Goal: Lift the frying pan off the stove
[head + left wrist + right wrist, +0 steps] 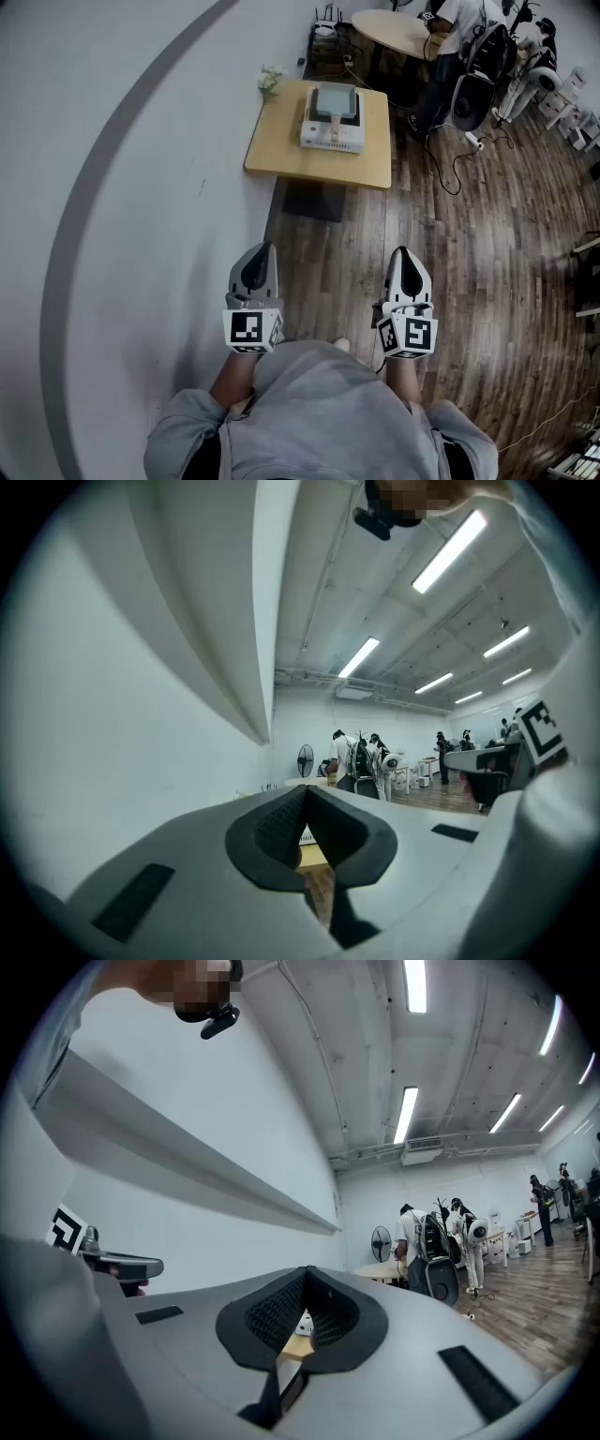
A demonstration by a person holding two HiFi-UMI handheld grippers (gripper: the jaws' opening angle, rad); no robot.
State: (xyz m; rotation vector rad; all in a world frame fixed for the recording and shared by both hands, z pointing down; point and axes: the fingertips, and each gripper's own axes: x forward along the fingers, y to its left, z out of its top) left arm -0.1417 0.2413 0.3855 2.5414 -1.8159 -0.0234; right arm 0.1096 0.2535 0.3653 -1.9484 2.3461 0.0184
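Observation:
A square grey-green frying pan (pixel 335 101) with a pale wooden handle sits on a white portable stove (pixel 332 133), on a low wooden table (pixel 281 150) far ahead in the head view. My left gripper (pixel 258 269) and right gripper (pixel 408 273) hang side by side close to the person's body, well short of the table, both shut with nothing between the jaws. In the left gripper view the shut gripper (pixel 307 832) fills the lower half; the right gripper view shows the same for the right gripper (pixel 302 1321), with a sliver of the table (pixel 298 1344) through the gap.
Wooden floor (pixel 375 244) lies between me and the table, with a dark mat (pixel 314 200) at the table's near edge. A white wall (pixel 112 187) runs along the left. A round table (pixel 398 30), a fan (pixel 471 101), floor cables and people (pixel 450 47) stand beyond the stove table.

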